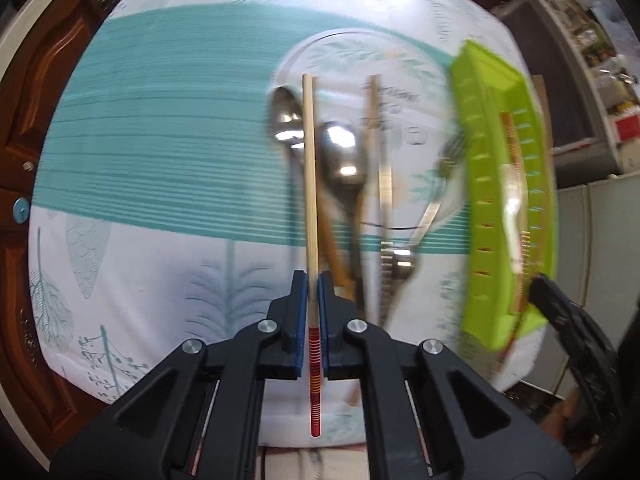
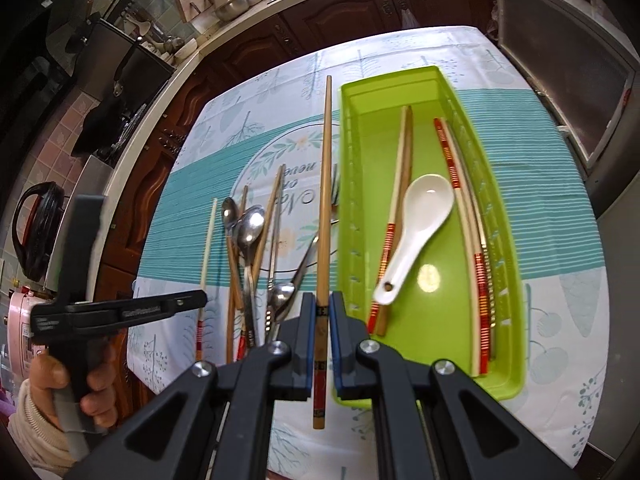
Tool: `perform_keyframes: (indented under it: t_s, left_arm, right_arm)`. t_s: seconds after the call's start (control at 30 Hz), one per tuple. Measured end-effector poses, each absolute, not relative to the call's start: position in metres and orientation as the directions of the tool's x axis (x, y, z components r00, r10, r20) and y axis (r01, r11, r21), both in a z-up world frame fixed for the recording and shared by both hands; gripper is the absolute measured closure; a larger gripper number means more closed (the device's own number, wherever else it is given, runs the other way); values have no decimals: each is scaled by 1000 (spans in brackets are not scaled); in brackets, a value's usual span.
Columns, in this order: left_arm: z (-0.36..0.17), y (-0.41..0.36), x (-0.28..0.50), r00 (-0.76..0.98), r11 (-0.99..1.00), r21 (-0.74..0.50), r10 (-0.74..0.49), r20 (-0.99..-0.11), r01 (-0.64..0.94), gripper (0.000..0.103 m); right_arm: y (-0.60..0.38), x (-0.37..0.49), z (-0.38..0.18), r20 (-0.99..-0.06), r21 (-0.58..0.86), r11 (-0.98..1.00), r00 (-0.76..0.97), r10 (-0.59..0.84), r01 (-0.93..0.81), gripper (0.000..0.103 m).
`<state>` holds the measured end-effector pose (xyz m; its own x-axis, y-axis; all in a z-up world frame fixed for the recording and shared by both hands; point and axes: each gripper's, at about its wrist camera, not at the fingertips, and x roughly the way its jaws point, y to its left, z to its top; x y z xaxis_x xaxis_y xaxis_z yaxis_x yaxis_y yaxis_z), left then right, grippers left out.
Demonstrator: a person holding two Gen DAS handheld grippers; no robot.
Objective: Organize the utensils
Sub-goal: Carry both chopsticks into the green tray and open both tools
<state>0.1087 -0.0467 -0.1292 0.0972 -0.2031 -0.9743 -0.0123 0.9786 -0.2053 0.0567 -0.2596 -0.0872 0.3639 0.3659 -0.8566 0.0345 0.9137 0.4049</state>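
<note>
Currently both claws are clamped on a chopstick each. Left claw [image 1: 313, 312] pinches a pale chopstick with a red-banded end [image 1: 310, 200]; right claw [image 2: 322, 332] pinches a darker bamboo chopstick [image 2: 325, 208].

Risks:
- Both grips sit near the decorated butt end, so most of each stick hangs out ahead of the pads. A thin round stick held at one spot can pivot or slip if the tip knocks something.
- Right stick's tip runs just beside the left wall of the green tray [image 2: 504, 264]. Swinging it over, it could catch the rim and twist out.
- Tray already holds a white ceramic spoon [image 2: 416, 232] and several chopsticks; dropping a stick across them leaves it skewed.
- Left claw carries its stick above the loose pile of metal spoons [image 1: 344, 160] on the tabletop [image 1: 160, 160]; a low pass could snag them.

Orientation: each stick's long axis runs along its claw's fingers, thin tip pointing away, banded end back toward the hand. Tray's long axis lies roughly parallel, so little rotation looks needed.
</note>
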Motion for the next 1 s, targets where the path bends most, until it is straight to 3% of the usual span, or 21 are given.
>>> perform_keyframes:
  t_s: [0.33,0.8,0.9,0.97,1.0]
  left_arm:
    - [-66,-145,148,152,932,-318,-344,-927,172,100]
    - [-109,-211,173,143,926,-276,-318,-937,257,99]
    - [-106,-209,166,142,920,-266,-315,-938,286,87]
    - [-102,-205,160,161,921,-255,-311,-937,294,60]
    - [-98,-200,157,173,923,-251,-309,-935,292,54]
  right_arm:
    - [-291,75,-98,-904,311,946,336,263,94,97]
    - [-307,86,-121,-946,212,966,279,165,148,96]
    - [-308,83,-119,-942,220,963,290,169,153,96]
    - [-306,82,-116,-938,230,961,298,176,155,96]
    - [-305,81,-115,-936,235,960,302,180,155,96]
